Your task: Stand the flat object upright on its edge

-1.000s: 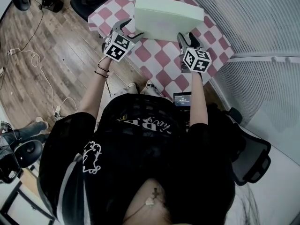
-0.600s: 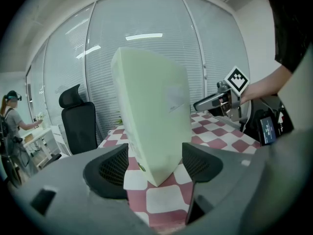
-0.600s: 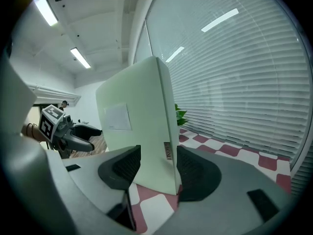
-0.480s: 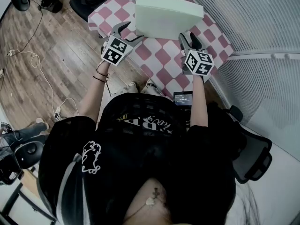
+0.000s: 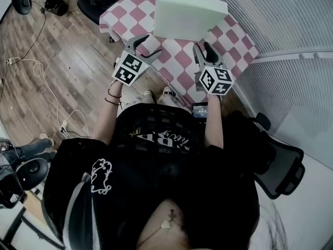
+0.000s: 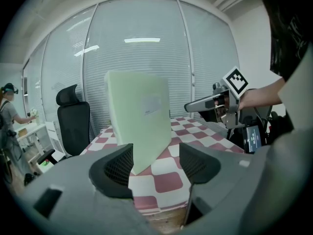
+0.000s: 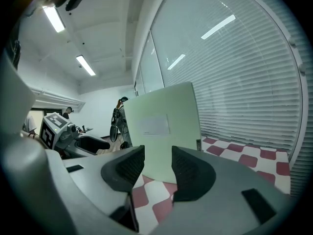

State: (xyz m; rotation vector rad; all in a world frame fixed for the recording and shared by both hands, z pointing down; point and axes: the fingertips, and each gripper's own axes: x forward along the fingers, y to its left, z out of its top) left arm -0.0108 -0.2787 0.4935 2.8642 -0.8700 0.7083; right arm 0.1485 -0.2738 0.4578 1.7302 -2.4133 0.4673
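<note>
Pale green flat rectangular board (image 5: 190, 14) stands upright on its lower edge on the red-and-white chequered tabletop (image 5: 179, 62), with nothing touching it. It rises ahead of both hand-held grippers, beyond their jaw tips and clearly apart from them. The left hand-held gripper (image 5: 147, 45) hovers at the near edge of the tabletop, to the board's lower left in the head view. Its jaws are spread wide, though they have just been closing a little, and nothing sits between them. In its own view the board (image 6: 139, 116) shows past the gap, with only chequered cloth (image 6: 168, 180) under the jaws. The right hand-held gripper (image 5: 202, 50) hovers over the tabletop short of the board's near right corner. Its jaws stand at a narrower gap, having just been closing, and they too are empty. The board's broad face (image 7: 161, 131) fills the space beyond them. A black office chair (image 6: 73, 121) stands behind the tabletop before the window blinds (image 6: 137, 48).
</note>
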